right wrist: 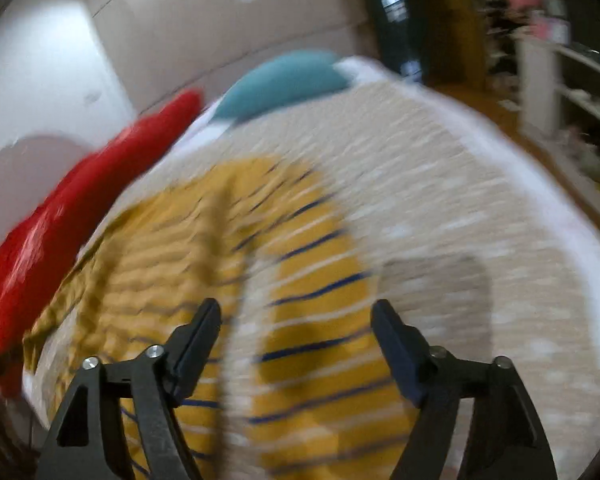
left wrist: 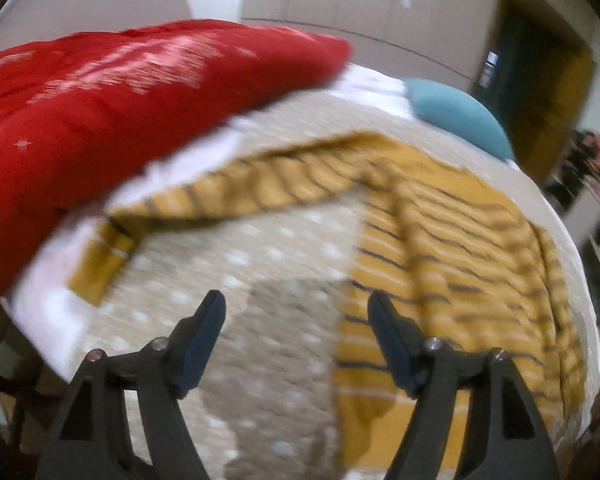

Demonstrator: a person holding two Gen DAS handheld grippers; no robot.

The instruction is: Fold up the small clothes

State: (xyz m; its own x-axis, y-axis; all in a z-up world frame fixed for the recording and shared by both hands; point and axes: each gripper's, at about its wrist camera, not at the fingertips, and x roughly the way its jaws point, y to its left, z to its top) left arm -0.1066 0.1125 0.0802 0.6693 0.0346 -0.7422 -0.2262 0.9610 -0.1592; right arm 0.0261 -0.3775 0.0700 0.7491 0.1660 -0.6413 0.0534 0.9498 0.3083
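A small yellow shirt with dark and white stripes lies spread on a beige dotted bed cover, one long sleeve stretched out to the left. My left gripper is open and empty above the cover, just left of the shirt's lower hem. In the right wrist view the shirt lies below and ahead of my right gripper, which is open and empty. Both views are blurred by motion.
A red blanket lies along the bed's left side, also in the right wrist view. A teal pillow sits at the far end. A white shelf with items stands right of the bed; a dark doorway is behind.
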